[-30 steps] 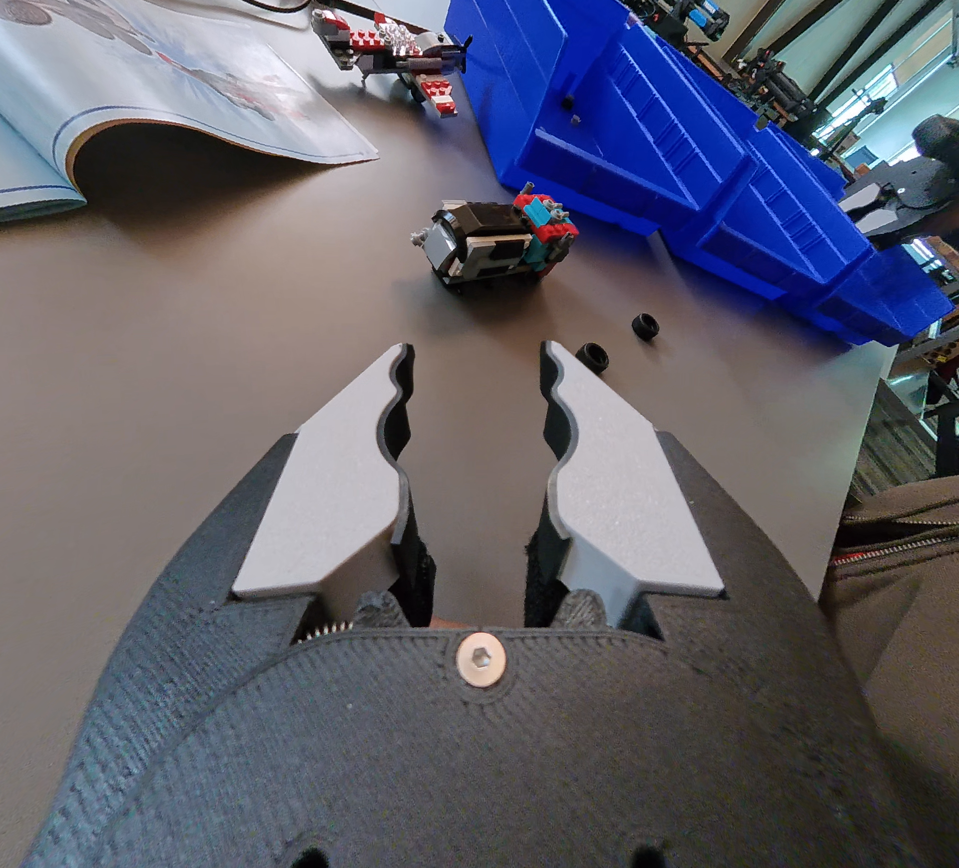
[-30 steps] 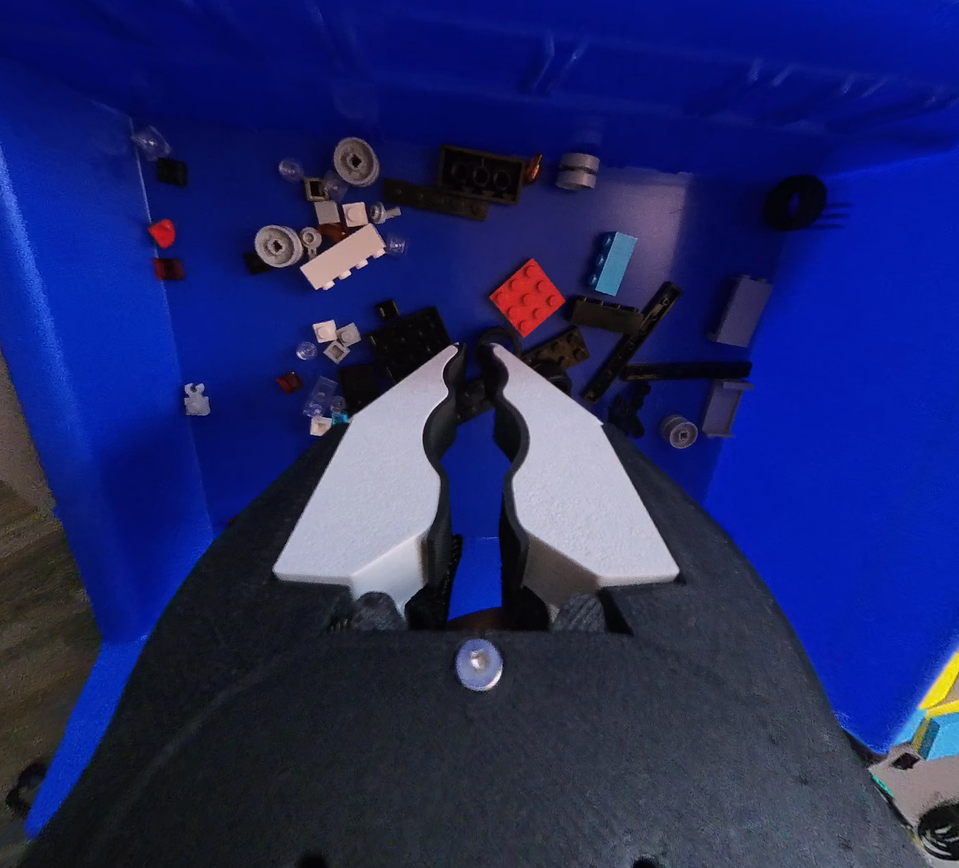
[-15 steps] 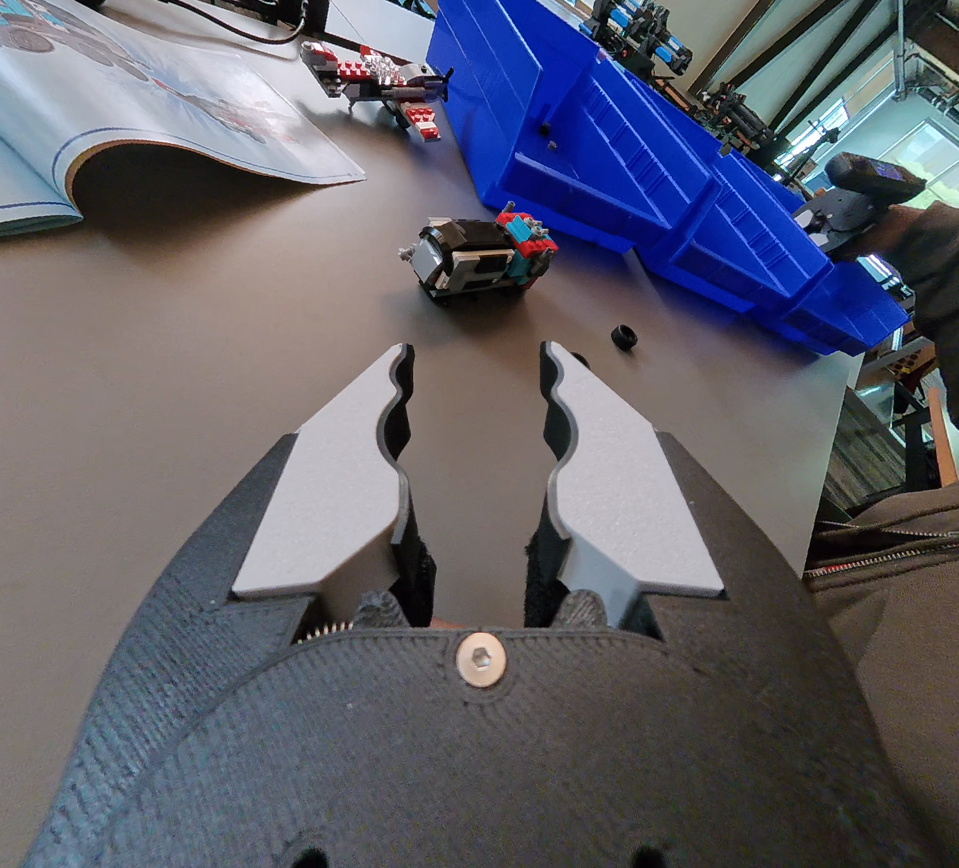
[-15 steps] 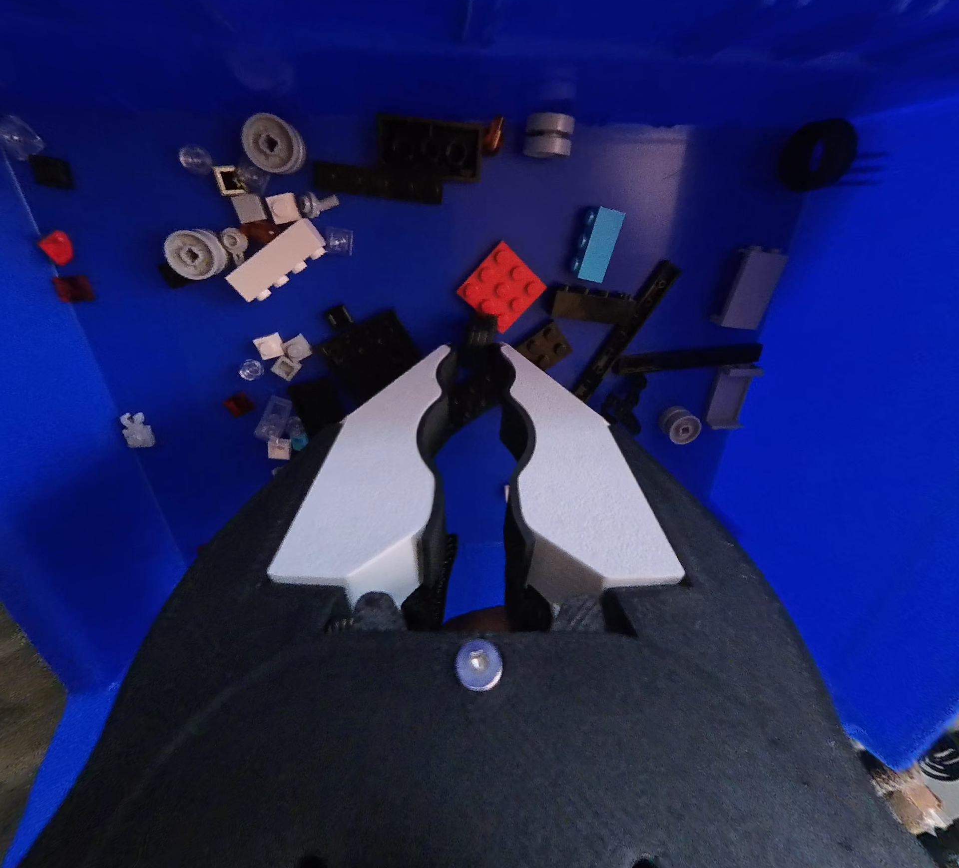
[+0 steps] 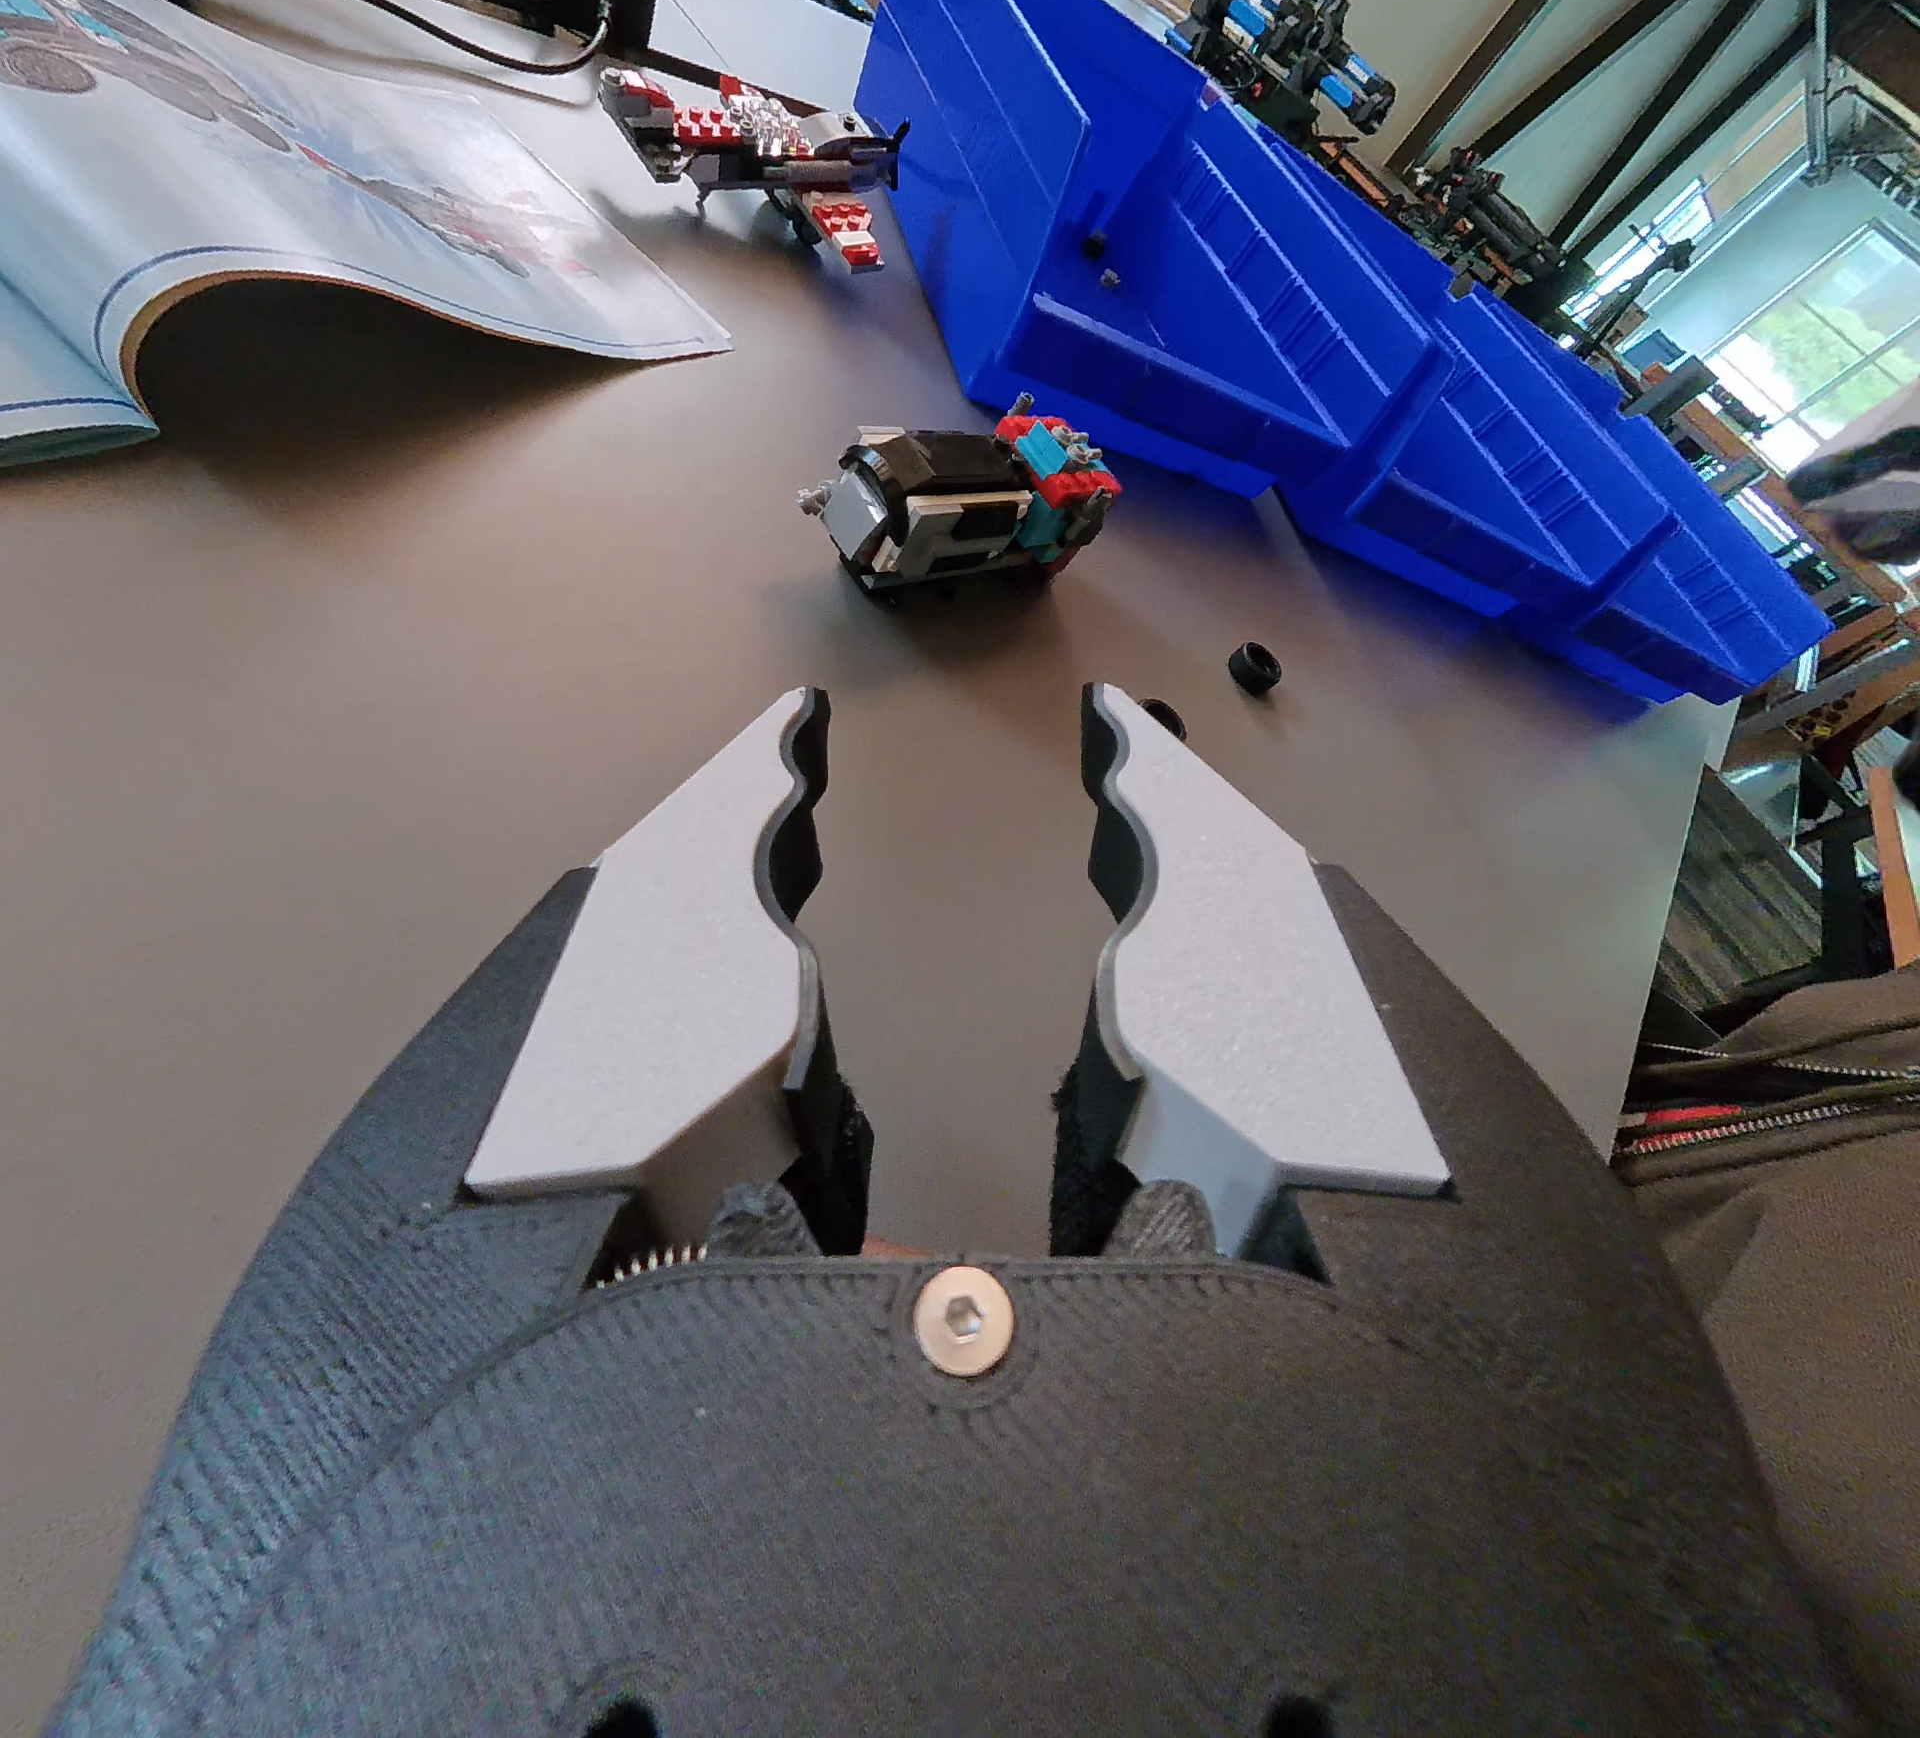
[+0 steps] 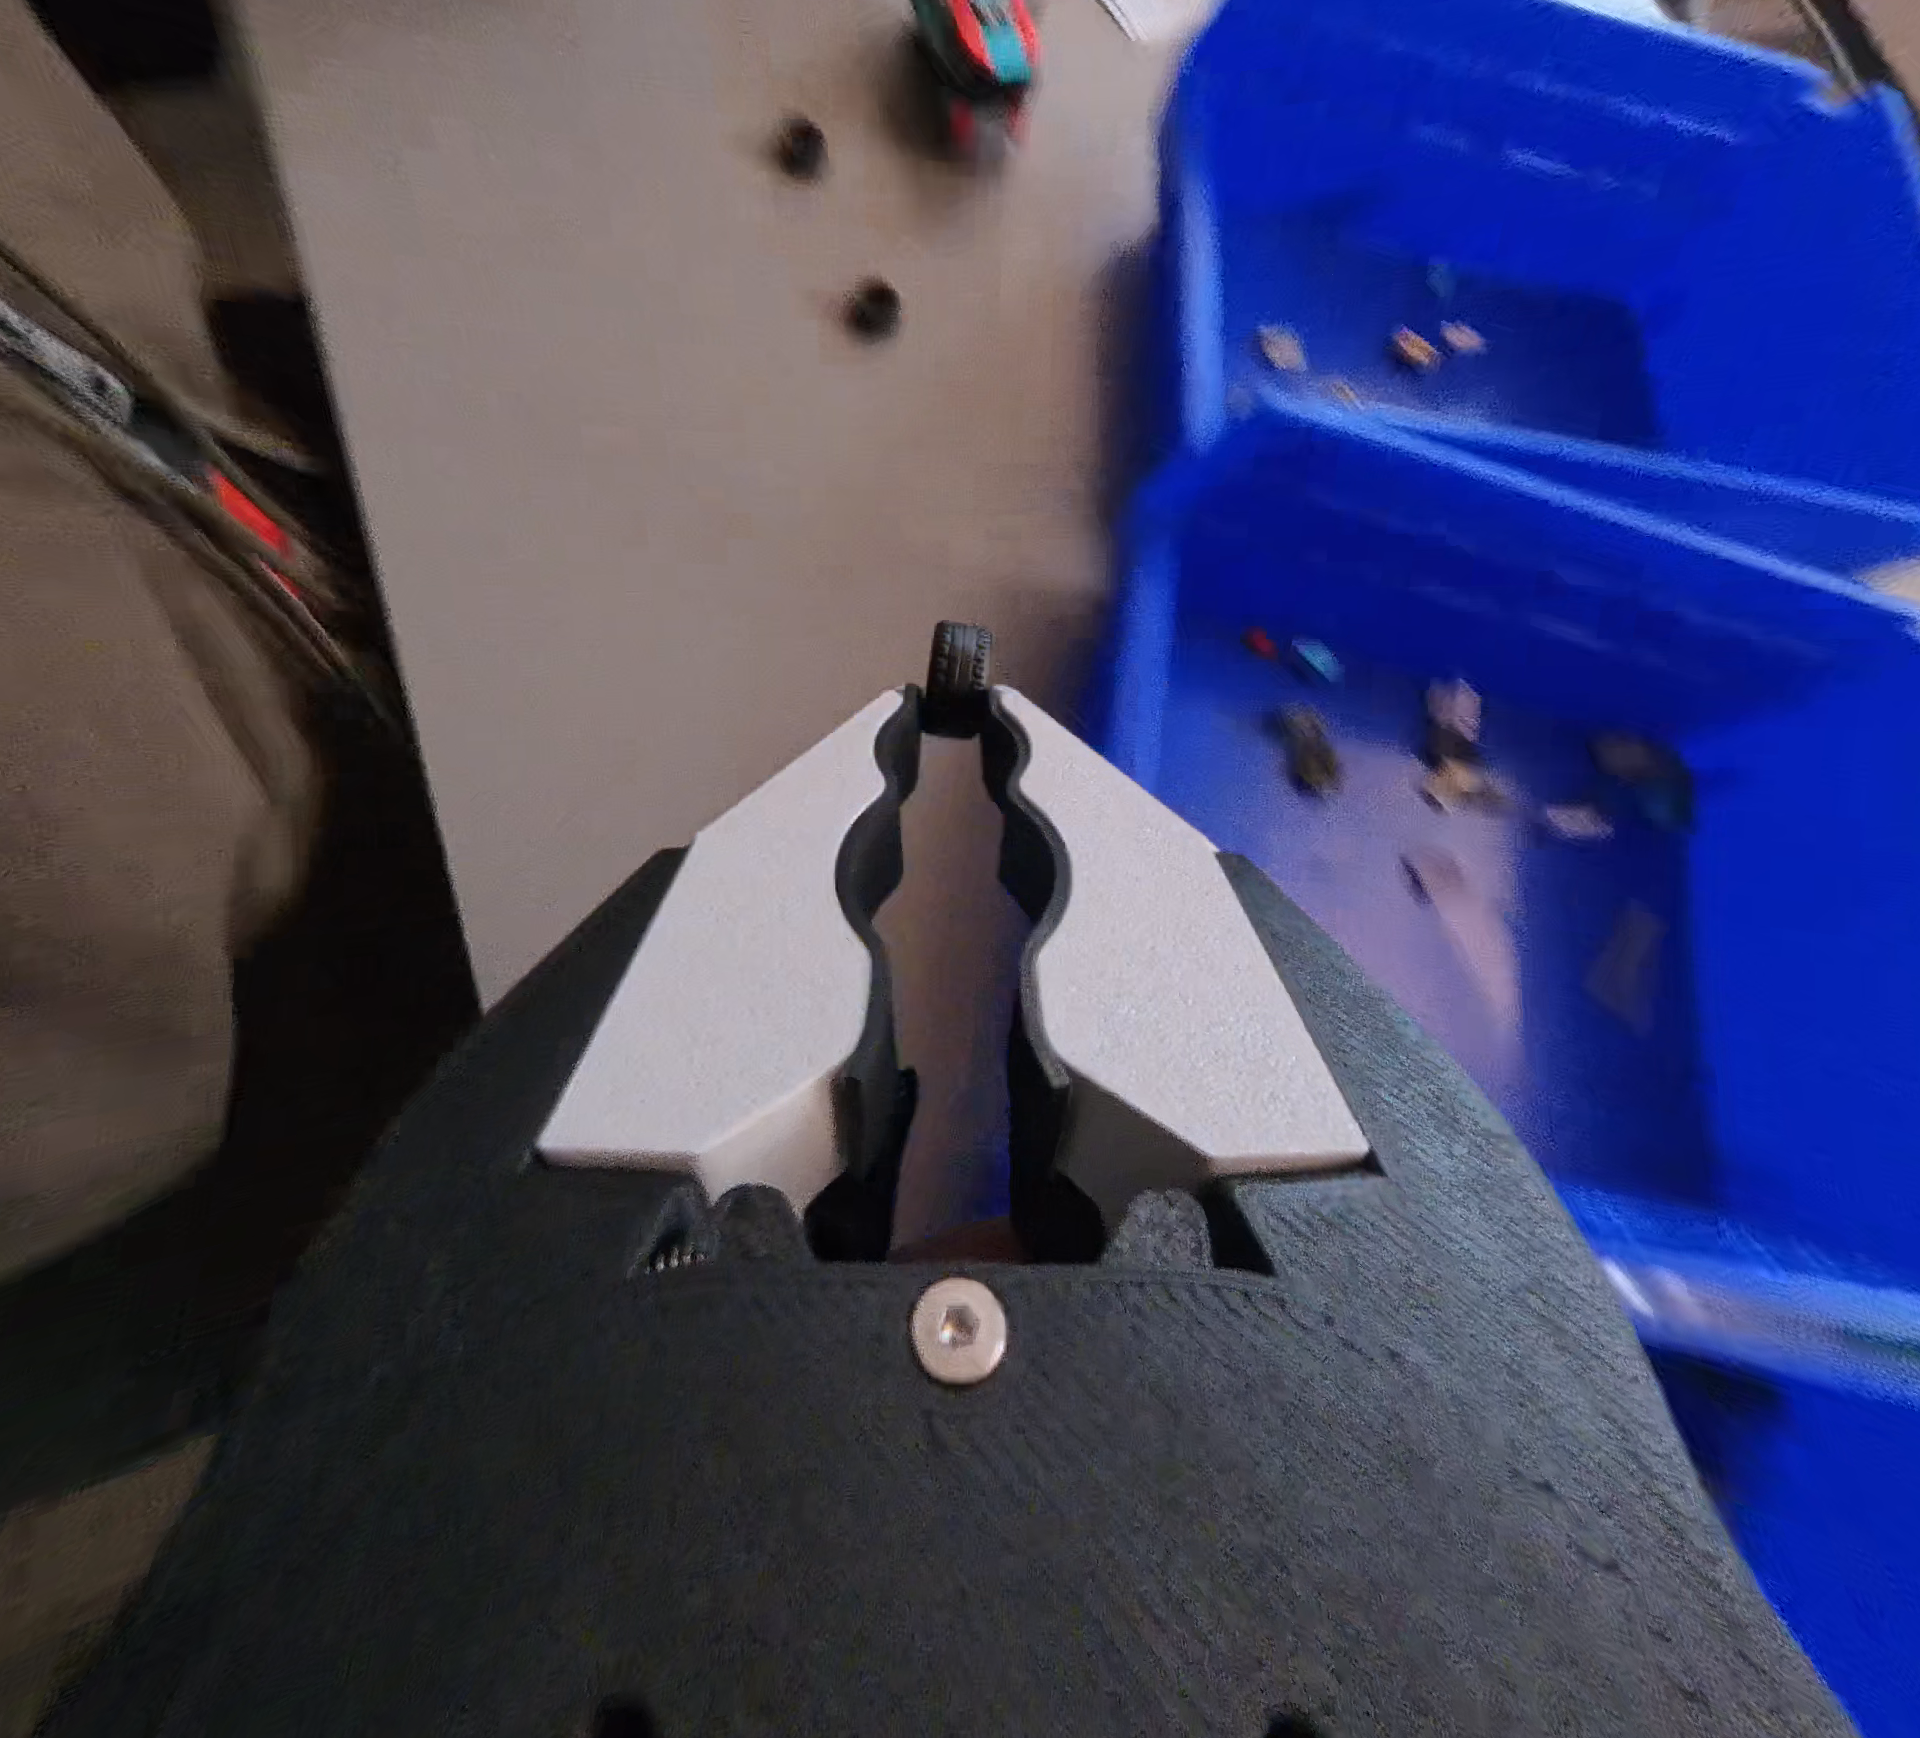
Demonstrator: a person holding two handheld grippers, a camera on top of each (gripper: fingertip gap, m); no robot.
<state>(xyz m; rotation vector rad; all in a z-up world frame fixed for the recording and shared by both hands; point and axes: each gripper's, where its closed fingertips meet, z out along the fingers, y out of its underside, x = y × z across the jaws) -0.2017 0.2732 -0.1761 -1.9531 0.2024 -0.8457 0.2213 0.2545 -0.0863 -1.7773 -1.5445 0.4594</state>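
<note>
- Grey tabletop (image 5: 416,701): part-built brick vehicle (image 5: 961,504), two loose black tyres (image 5: 1254,668) beside it.
- Right gripper (image 6: 958,714) pinches a third small black tyre (image 6: 961,660), clear of blue bins (image 6: 1558,597).
- Left gripper (image 5: 954,722) gapes, empty.

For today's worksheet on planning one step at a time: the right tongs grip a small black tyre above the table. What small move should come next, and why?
Probably carry the small black tyre, pinched between the right tongs, toward the two loose tyres on the table and lower it there. It hangs above bare tabletop, outside the blue bins; the left tongs stand open and empty.
</note>
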